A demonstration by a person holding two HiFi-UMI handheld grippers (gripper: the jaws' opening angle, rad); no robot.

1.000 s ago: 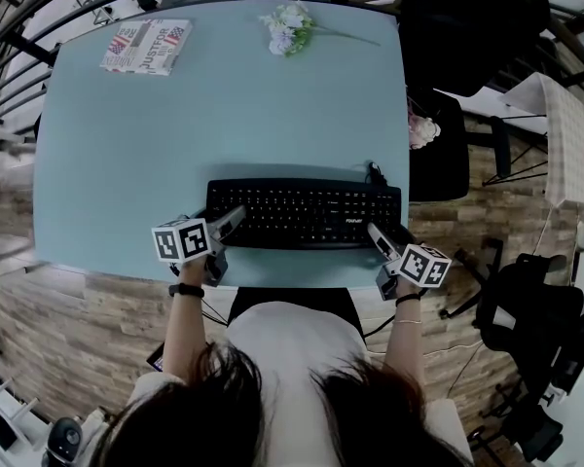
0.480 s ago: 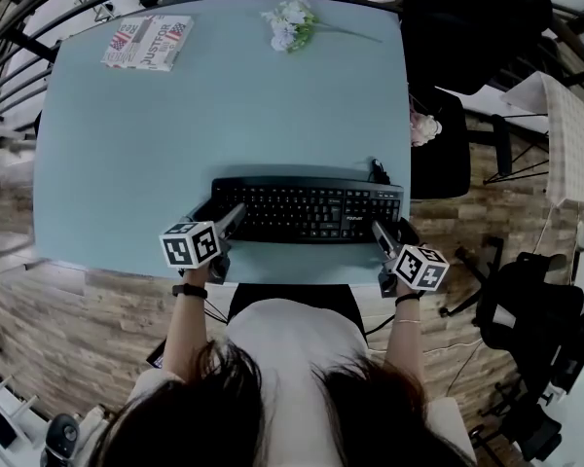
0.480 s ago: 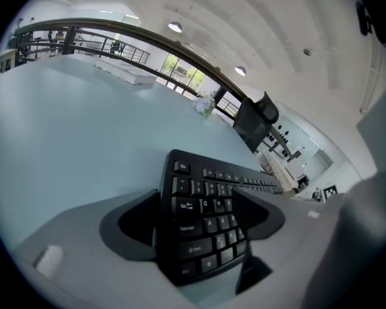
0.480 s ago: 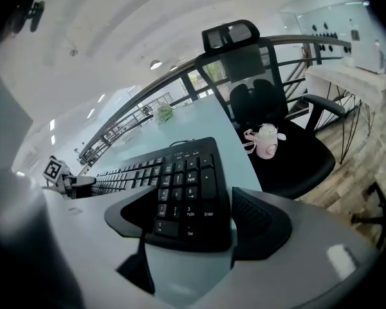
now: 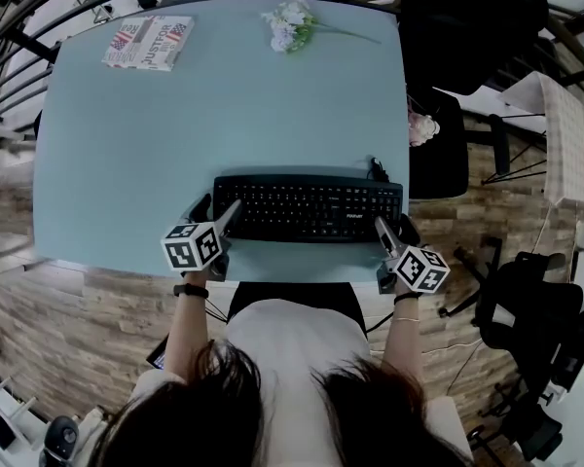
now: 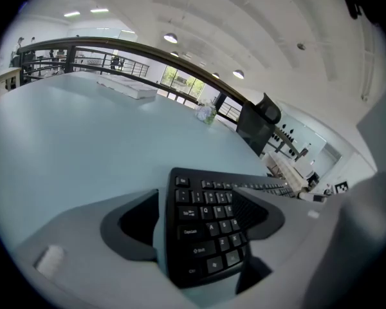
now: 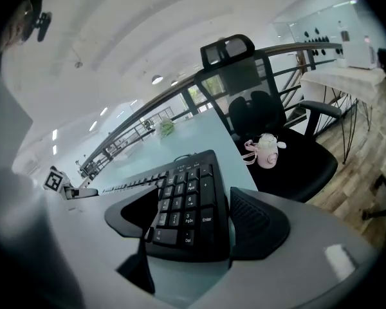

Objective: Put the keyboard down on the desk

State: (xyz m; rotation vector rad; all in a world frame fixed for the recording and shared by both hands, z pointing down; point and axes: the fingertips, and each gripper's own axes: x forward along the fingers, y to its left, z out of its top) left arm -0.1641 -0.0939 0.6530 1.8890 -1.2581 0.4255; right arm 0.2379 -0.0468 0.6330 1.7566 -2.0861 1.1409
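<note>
Seen from above, your two grippers cover the near corners of the one black keyboard (image 5: 307,207), which lies flat on the pale blue desk (image 5: 175,134) by its front edge. Your left gripper (image 6: 196,214) stands wide, with the keyboard's left end loose between its jaws. Your right gripper (image 7: 196,221) is wide too, its pads seemingly just clear of the right end. Beyond lie one printed box (image 5: 147,44) and one flower sprig (image 5: 290,25). Beside the desk, one black chair (image 5: 438,163) carries one small pink object (image 5: 421,129).
</note>
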